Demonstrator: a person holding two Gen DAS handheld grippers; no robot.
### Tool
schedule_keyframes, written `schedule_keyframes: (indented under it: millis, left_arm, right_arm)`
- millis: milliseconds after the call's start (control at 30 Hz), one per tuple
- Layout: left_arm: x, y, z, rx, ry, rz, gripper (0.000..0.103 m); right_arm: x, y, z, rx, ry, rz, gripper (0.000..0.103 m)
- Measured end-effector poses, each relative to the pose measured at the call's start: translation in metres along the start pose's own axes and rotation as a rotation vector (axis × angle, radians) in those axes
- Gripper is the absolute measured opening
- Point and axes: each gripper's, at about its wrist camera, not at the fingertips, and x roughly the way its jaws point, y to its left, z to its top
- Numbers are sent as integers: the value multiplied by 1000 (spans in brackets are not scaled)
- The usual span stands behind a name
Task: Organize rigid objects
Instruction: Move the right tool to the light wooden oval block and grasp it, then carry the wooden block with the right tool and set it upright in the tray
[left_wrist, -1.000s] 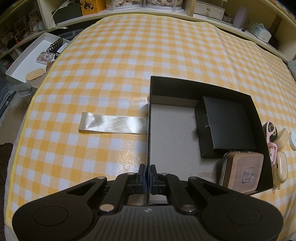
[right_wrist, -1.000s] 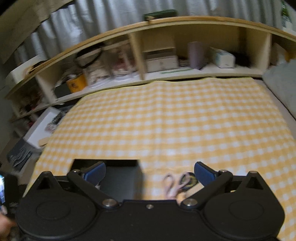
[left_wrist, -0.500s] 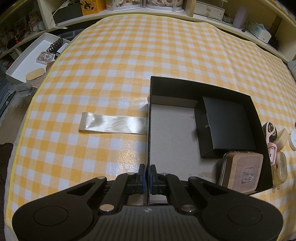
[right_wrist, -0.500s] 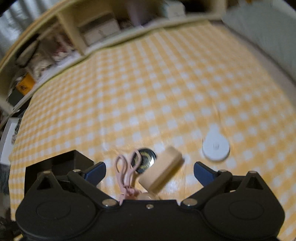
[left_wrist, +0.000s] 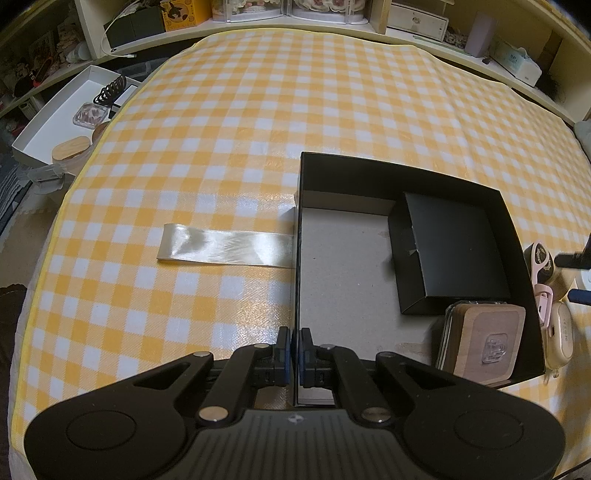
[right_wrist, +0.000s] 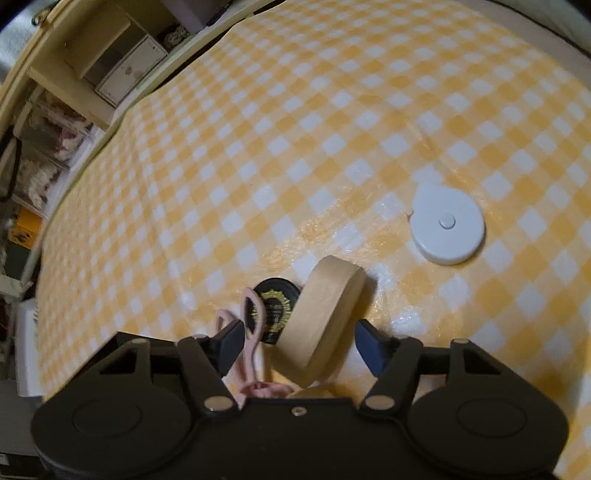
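Yellow gingham cloth covered the table. Left gripper was clamped on the near wall of the black box. Right gripper was closing around the tilted masking-tape roll, pads apparently not yet touching it, beside pink scissors and a white tape measure.

We see a yellow-and-white checked cloth over the desk and a cream ribbon strip lying flat on it. Beyond the far edge runs a shelf — a small drawer unit stands there, an orange box further left.
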Motion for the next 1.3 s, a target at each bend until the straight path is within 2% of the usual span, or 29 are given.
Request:
schedule_keyframes:
  millis: [33, 133, 167, 200, 333, 567, 800, 933, 1067, 1200, 1300]
  left_arm:
    - [0, 0, 0, 0, 0, 0, 4]
    - [0, 0, 0, 0, 0, 0, 4]
    - [0, 0, 0, 1, 0, 0, 4]
    - [0, 0, 0, 1, 0, 0, 4]
    - [0, 0, 0, 2, -1, 1, 4]
    - [-1, -2, -3, 3, -1, 2, 4]
    - [0, -2, -3, 2, -1, 0, 4]
    - [0, -2, -2, 2, -1, 1, 4]
    - [0, -2, -2, 3, -1, 1, 4]
    - [0, -2, -3, 3, -1, 1, 4]
    - [0, -2, -2, 2, -1, 1, 4]
  right_arm:
    - [1, -1, -1, 0, 6, -16, 55]
    - [-2, -11, -2, 48, 23, 0, 42]
    - [-5, -15, -4, 56, 26, -5, 33]
    - [-9, -16, -5, 60, 22, -14, 29]
    - [-15, -14, -6, 37, 3, -72, 28]
    - [-4, -23, 4, 76, 5, -38, 31]
    - [-14, -26, 4, 86, -24, -35, 28]
    - [-35, -14, 7, 66, -88, 25, 28]
    - [-59, 6, 2, 5, -145, 166, 28]
    - [-69, 37, -12, -89, -129, 282, 28]
    - [-70, 59, -30, -157, -82, 351, 28]
